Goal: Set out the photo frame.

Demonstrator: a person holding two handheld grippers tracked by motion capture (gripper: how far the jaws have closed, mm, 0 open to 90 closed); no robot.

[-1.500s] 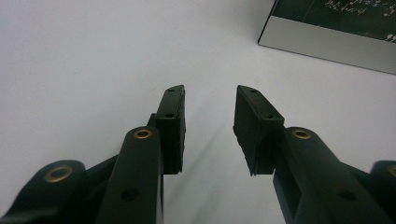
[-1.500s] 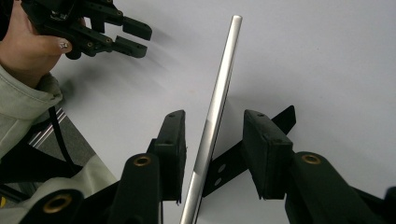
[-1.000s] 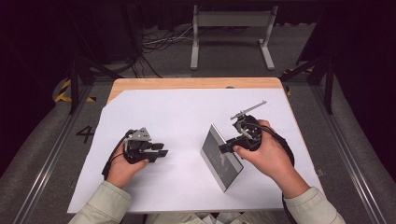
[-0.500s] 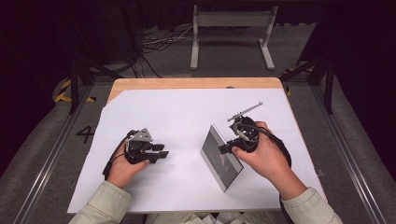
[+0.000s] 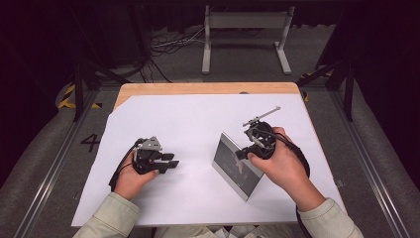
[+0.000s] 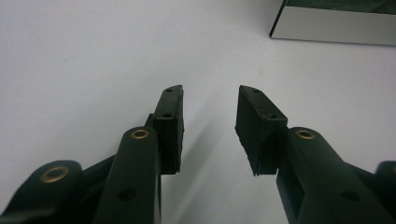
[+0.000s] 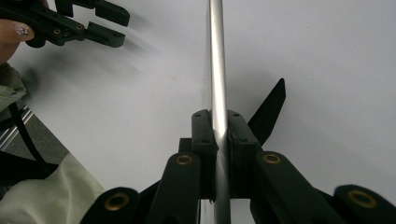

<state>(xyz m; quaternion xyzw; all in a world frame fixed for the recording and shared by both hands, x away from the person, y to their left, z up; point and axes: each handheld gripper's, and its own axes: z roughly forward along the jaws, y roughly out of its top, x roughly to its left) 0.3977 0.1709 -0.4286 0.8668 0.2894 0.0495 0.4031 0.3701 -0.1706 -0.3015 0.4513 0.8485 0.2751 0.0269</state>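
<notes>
A silver-edged picture frame point(image 5: 230, 163) stands upright at the right of the white sheet point(image 5: 198, 124), propped on its black back leg point(image 7: 268, 109). My right gripper point(image 5: 243, 153) has just been closing its jaws and is now shut on the frame's thin metal edge point(image 7: 215, 56); in the right gripper view the pads point(image 7: 203, 135) press on that edge from both sides. My left gripper point(image 5: 173, 165) rests on the sheet to the left, apart from the frame. It is open point(image 6: 210, 126) with nothing between its jaws. A corner of the frame point(image 6: 336, 28) shows ahead of it.
The white sheet covers a wooden table point(image 5: 198, 88). Beyond the far edge a metal stand point(image 5: 245, 22) and cables lie on the dark floor. My left gripper point(image 7: 107, 25) and its sleeve point(image 7: 42, 196) show at the left of the right gripper view.
The right gripper's jaws have closed onto the frame's edge. Both hands and the frame stay where they were.
</notes>
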